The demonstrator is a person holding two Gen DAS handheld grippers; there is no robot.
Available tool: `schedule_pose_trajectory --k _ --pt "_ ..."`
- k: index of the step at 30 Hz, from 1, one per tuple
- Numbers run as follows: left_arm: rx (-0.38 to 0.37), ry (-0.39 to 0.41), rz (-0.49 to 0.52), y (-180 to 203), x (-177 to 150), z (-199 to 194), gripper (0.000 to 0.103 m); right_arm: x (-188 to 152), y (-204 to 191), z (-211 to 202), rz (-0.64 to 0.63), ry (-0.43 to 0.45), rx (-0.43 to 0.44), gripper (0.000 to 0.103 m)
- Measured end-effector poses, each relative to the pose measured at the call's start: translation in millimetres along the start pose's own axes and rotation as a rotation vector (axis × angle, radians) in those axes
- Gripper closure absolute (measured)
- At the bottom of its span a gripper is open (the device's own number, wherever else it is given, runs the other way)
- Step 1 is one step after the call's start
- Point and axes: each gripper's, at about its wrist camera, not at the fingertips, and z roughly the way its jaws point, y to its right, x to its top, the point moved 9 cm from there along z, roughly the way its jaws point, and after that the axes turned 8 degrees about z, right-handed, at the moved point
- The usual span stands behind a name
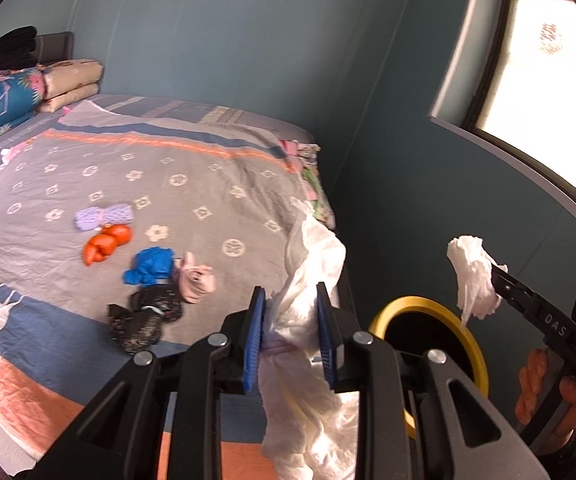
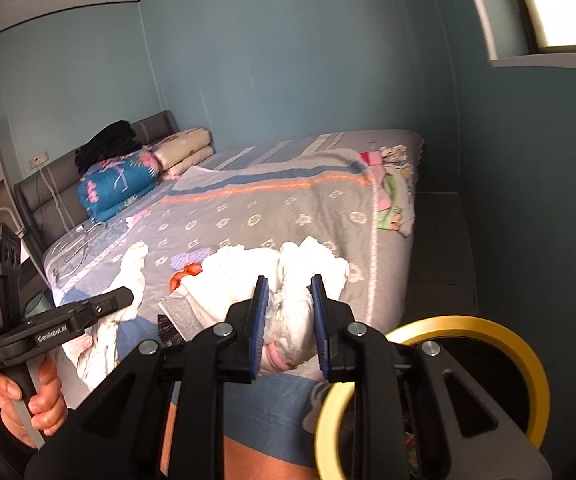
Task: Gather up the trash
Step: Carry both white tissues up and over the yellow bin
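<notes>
My left gripper (image 1: 291, 300) is shut on a crumpled white tissue (image 1: 312, 264) that hangs down between its blue pads. My right gripper (image 2: 288, 292) is shut on another white tissue wad (image 2: 292, 320); it also shows in the left wrist view (image 1: 473, 276), held above a bin. The bin has a yellow rim (image 1: 473, 344) and a dark inside and stands beside the bed's near right corner; it also shows in the right wrist view (image 2: 528, 352). On the bedspread (image 1: 192, 184) lie orange (image 1: 106, 243), blue (image 1: 150, 264), pink (image 1: 196, 278), black (image 1: 144, 316) and lilac (image 1: 102, 216) wads.
Folded quilts (image 1: 4, 96) and dark clothes are stacked at the bed's head. A teal wall (image 1: 408, 184) and a window (image 1: 548, 80) stand to the right. The left gripper's handle and the hand on it (image 2: 28, 396) show in the right wrist view.
</notes>
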Motion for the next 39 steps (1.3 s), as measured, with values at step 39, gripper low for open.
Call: schedule_pose_trajectory --k 39 --pt "-0.187 -0.236 0.26 184.7 -59.3 97.8 0.079 -24.5 187.3 -13.8 0.283 0.004 -0.156 0.081"
